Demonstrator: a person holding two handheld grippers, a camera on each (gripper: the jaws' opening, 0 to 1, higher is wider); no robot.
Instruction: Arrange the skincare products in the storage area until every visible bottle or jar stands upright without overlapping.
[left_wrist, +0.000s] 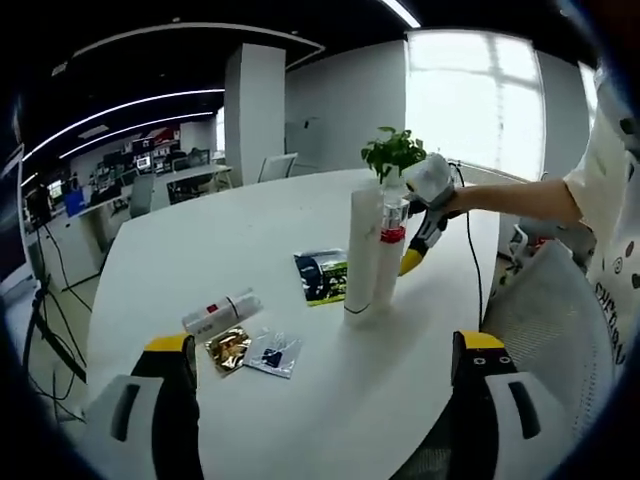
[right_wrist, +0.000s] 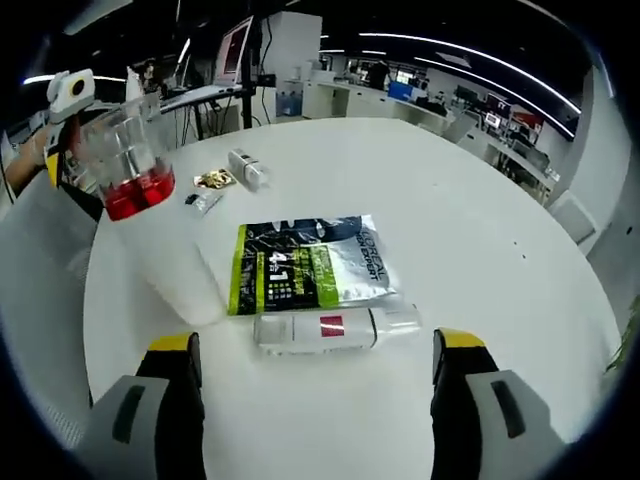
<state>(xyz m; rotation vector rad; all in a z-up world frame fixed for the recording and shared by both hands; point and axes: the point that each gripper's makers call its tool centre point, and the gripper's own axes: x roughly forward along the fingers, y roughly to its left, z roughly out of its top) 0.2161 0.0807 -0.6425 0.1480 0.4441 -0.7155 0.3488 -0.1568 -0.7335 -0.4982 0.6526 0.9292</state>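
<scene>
Right now the right gripper (right_wrist: 318, 345) is the one placed to act. Its two yellow-tipped jaws stand wide apart and hold nothing. Between them, at the near edge of the round white table (right_wrist: 480, 230), lies a white plastic bottle with a red label (right_wrist: 335, 328). It is on its side, with its long axis running across from one jaw toward the other. I'd judge the wrist has to turn, or come at one end, before the bottle can be stood up.

Just beyond the bottle a green, black and silver foil pouch (right_wrist: 305, 265) lies flat. The right gripper view also has a white bottle with a red collar and clear cap (right_wrist: 140, 190) upright at the left.

The left gripper (left_wrist: 325, 345) hangs back over the opposite edge, also spread open and empty. Nearest its jaws are a small white tube with a red mark (left_wrist: 220, 312), lying down, a gold sachet (left_wrist: 228, 348) and a clear sachet (left_wrist: 272, 352).

From the left gripper view a tall white tube (left_wrist: 362, 250) stands touching or just beside the red-collared bottle, toward the far side of the table. A small green plant (left_wrist: 393, 150) rises behind them. The fallen bottle is hidden from that side, so I read it from the right gripper view.
</scene>
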